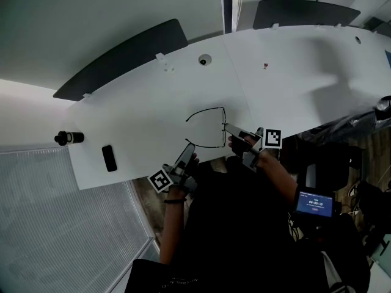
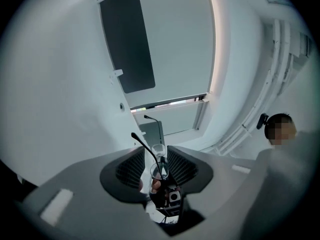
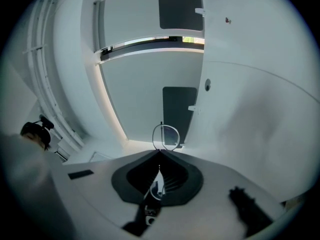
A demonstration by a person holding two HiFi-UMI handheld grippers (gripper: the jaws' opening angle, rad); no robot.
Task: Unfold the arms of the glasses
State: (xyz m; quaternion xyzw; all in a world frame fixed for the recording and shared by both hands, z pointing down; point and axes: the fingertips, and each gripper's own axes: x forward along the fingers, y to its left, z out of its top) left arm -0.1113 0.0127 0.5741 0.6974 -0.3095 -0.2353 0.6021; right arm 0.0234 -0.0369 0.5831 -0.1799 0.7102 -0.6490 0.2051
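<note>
The glasses point(image 1: 223, 126) sat close to the near edge of the worktop point(image 1: 153, 84), which ran at their 6 o'clock. Bare white surface stretched toward 12 and 9 o'clock. The right hand-held gripper point(image 1: 233, 130), at 3 o'clock, pinched their front. The left hand-held gripper point(image 1: 187, 153), at 7 o'clock, stood spread, with 1 arm running unpressed between its jaws.

A white tabletop point(image 1: 293, 72) carries a flat black rectangular slab point(image 1: 109, 158) near its left end, a small round grey grommet point(image 1: 204, 60) farther in, and a tiny red speck point(image 1: 265, 65). A long dark grey curved panel point(image 1: 122, 57) and a shorter dark grey panel point(image 1: 305, 12) line its far edge. A short black-and-white cylinder point(image 1: 69, 138) sits at its left edge.
</note>
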